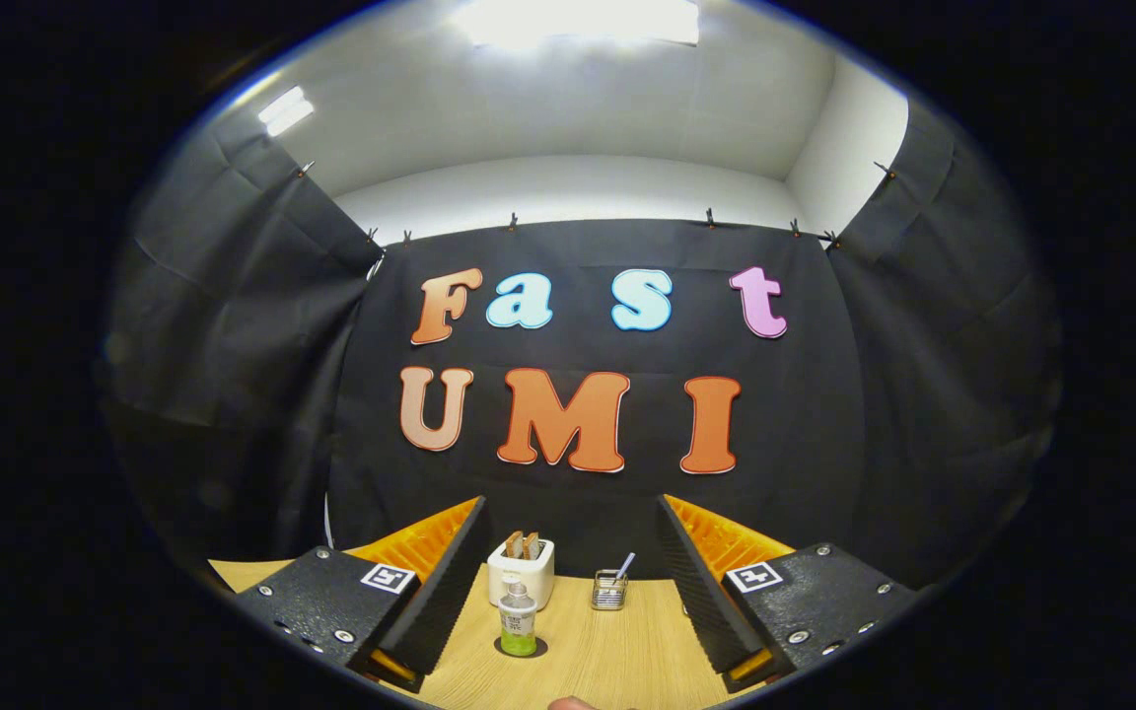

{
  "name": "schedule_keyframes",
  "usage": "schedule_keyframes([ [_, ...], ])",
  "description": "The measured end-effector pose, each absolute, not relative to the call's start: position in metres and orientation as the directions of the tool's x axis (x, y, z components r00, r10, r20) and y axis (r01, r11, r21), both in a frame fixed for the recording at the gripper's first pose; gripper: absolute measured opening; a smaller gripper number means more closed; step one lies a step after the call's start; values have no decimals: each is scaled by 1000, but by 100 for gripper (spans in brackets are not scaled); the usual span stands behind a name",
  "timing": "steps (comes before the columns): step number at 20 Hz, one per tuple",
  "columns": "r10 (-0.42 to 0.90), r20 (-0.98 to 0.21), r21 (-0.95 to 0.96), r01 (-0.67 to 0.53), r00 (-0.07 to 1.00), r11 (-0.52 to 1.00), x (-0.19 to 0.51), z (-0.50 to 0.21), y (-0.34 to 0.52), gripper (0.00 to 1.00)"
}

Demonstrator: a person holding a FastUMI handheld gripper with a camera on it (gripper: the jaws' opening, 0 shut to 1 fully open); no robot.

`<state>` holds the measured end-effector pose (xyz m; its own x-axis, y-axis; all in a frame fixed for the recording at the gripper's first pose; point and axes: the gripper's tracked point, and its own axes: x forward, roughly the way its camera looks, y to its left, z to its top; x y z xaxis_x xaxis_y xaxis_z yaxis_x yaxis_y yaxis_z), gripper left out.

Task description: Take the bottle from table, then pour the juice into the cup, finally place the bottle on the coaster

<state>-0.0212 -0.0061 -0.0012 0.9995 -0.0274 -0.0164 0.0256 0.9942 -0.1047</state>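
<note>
The hand-held gripper [568, 582] fills the lower part of the frame, its two fingers spread wide apart and holding nothing. One finger [435, 592] angles in from the lower left, the other at the lower right. Between them lies a pale wood-grain counter [617, 661].

The bottle [518, 619] stands upright on the counter in the lower centre, just left of the midline and close to the left finger without touching it. It is small, with a pale cap, a light label and green liquid in its lower half. It rests on a dark round coaster [520, 647], whose rim shows around its base.

Directly behind the bottle sits a white toaster [521, 573] with two brown slices standing in its slots. To the right of that, near the centre, is a small wire holder [609, 590] with a thin stick leaning out of it; at this size it is hard to say what the stick is.

Black cloth forms the booth's wall behind the counter.
</note>
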Motion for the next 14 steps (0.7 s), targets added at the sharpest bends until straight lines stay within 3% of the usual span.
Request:
schedule_keyframes([
  [14, 18, -63, -96, -24, 998, 995, -18, -19, 12, 99],
])
